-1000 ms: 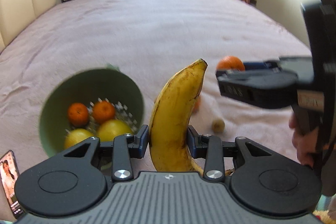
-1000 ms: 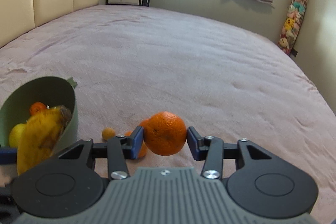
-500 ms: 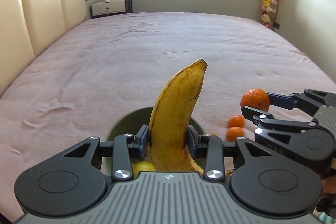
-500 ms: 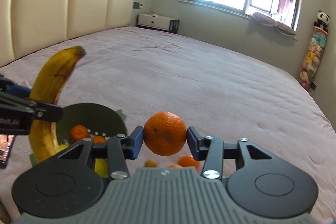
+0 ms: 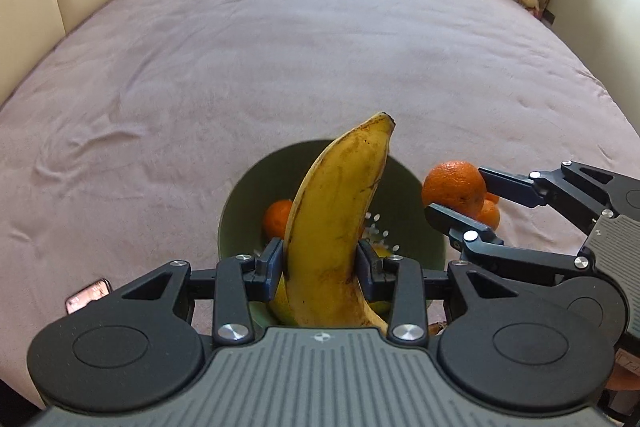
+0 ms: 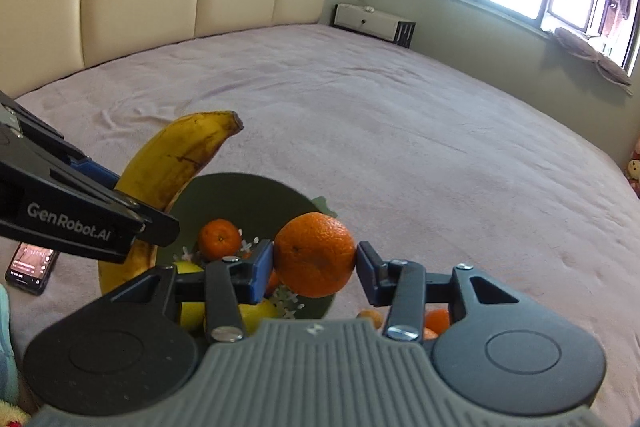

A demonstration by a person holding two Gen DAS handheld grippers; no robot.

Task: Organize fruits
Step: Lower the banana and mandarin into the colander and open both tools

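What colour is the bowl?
Dull green bowl; clearest in the right wrist view.

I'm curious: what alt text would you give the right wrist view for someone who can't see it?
The right tool grips an orange above a green bowl of fruit on a pink-covered bed. At left, the left tool holds a banana; a phone lies nearby.

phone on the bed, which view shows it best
The right wrist view: the phone lies face up left of the bowl, screen lit. The left wrist view shows only a corner behind the left gripper.
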